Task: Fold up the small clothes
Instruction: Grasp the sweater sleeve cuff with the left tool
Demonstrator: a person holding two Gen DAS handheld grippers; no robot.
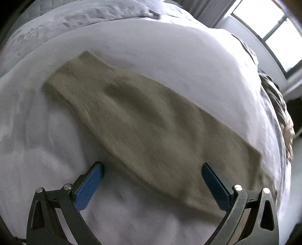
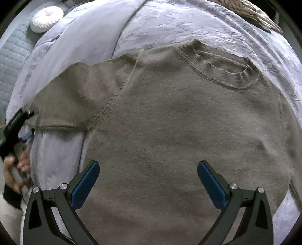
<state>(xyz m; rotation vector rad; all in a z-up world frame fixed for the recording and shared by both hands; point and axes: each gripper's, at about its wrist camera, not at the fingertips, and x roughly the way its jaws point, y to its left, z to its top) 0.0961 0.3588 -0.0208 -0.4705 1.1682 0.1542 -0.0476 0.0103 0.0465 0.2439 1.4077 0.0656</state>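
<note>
**A:** Where's the garment?

**B:** A beige fuzzy knit sweater (image 2: pixel 179 122) lies spread flat on a bed covered with a pale lavender-white quilted bedspread (image 2: pixel 169 24). In the right wrist view its ribbed round neckline (image 2: pixel 222 66) points away from the camera, and one sleeve (image 2: pixel 71 98) stretches out to the left, with the raglan seam running diagonally down from the shoulder.

**A:** And the right claw?

**B:** The right claw (image 2: pixel 148 167) hovers over the body of the sweater, its blue-padded black fingers (image 2: pixel 85 184) spread wide apart, holding nothing.

**A:** The left one?

**B:** In the left wrist view the left claw (image 1: pixel 152 169) is likewise wide apart and empty, poised over the sleeve (image 1: pixel 141 120), which runs diagonally across the bedspread (image 1: pixel 169 56) with its cuff end at the upper left. The picture is somewhat blurred. In the right wrist view the same tool appears at the far left edge as a black frame (image 2: pixel 13 126), gripped by a person's hand (image 2: pixel 15 169), close to the end of the sleeve.

**A:** Anything else around?

**B:** A round white pleated cushion (image 2: pixel 47 18) sits at the head of the bed, a chunky cream knitted throw (image 2: pixel 254 13) lies at the far edge, and a bright window (image 1: pixel 268 28) shows beyond the bed.
</note>
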